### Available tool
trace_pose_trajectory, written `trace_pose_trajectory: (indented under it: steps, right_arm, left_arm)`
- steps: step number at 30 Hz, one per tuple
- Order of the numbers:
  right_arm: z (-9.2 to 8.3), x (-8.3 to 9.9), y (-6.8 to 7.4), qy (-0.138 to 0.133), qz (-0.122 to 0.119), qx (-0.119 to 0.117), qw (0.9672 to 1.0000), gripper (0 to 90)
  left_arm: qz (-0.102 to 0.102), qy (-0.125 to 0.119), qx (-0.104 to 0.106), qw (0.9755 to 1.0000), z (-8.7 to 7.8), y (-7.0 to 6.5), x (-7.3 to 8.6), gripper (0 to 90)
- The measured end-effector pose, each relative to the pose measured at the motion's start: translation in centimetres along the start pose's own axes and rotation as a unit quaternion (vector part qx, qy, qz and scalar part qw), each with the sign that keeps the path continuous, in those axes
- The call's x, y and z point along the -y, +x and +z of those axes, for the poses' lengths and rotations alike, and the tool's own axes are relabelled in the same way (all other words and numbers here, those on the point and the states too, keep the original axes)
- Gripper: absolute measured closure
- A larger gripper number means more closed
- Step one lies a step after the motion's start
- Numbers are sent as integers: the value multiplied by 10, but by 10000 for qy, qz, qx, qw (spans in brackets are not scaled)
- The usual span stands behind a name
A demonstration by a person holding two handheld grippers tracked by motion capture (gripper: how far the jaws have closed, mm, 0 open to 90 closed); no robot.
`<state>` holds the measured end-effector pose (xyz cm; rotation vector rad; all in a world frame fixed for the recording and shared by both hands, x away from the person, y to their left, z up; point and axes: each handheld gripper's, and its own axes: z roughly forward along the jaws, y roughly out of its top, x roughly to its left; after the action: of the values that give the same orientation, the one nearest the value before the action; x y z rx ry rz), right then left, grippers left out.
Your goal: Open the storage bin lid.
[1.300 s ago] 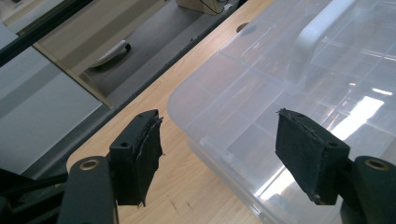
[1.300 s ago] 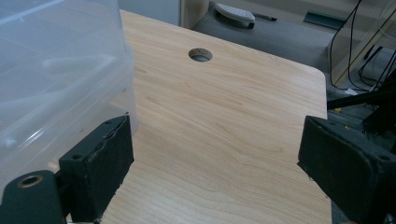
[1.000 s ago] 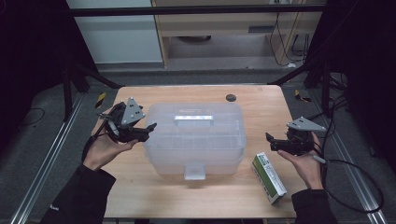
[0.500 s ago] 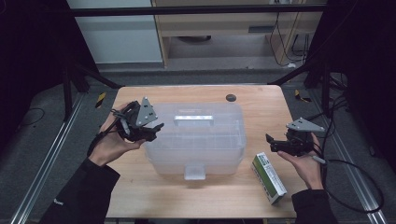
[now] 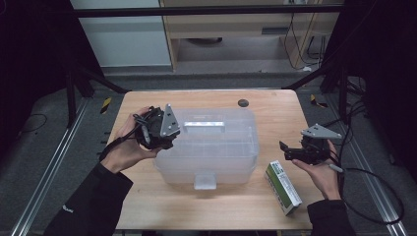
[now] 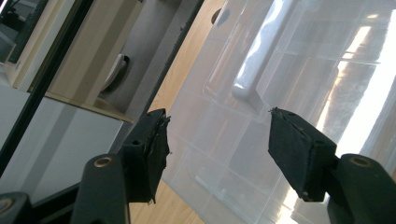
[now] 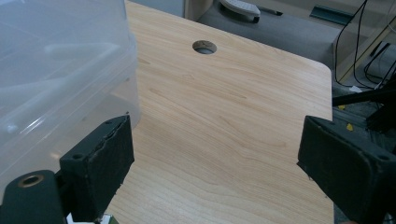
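Green-and-white carton [image 5: 282, 187] lies flat near the table's [image 5: 236, 211] front right corner, long side angled toward the front edge, just right of the box and apart from it. Right hand-held gripper [image 5: 285, 151] hovers just behind the carton near the right edge, jaws wide, only bare wood between them in the right gripper view, pointing at the box's right wall. Clear plastic storage box [image 5: 206, 147] sits mid-table, lid on, front latch [image 5: 204, 181] facing the front edge, white handle [image 5: 204, 126] flat along the lid top. Left hand-held gripper [image 5: 169, 140] is over the box's left end, at the lid's edge; jaws open, have just been closing a little, nothing clamped. In the left gripper view the handle's end [image 6: 250, 91] sits just beyond the gap between the pads, untouched. Round hole [image 5: 243, 103] in the table near the back edge, right of centre.
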<state>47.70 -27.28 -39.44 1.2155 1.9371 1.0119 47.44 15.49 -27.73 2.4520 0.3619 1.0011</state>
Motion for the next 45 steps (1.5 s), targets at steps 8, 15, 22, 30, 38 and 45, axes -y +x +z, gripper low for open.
trace_pose_trajectory:
  steps: [8, 15, 22, 30, 38, 45]
  right_arm:
    - [-1, 0, 0, 3, 4, -13, 10000, 109]
    - [-2, -1, 2, 0, -18, -33, 10000, 110]
    - [-3, -2, 1, -10, -17, -53, 10000, 113]
    - [-2, -1, 3, 22, -39, -85, 10000, 120]
    - [-2, -2, 4, 27, -50, -119, 9999, 132]
    - [-1, -2, 5, 39, -89, -167, 9998, 149]
  left_arm:
    - [261, 81, 0, 9996, 5, -6, -13, 377]
    - [470, 209, 65, 9987, 13, -11, -19, 384]
    - [707, 289, 13, 9971, 19, -16, -26, 410]
    - [974, 430, -90, 9943, 29, -22, -30, 425]
    - [1131, 576, -135, 9918, 35, -24, -33, 470]
    - [1291, 632, -99, 9896, 41, -25, -36, 528]
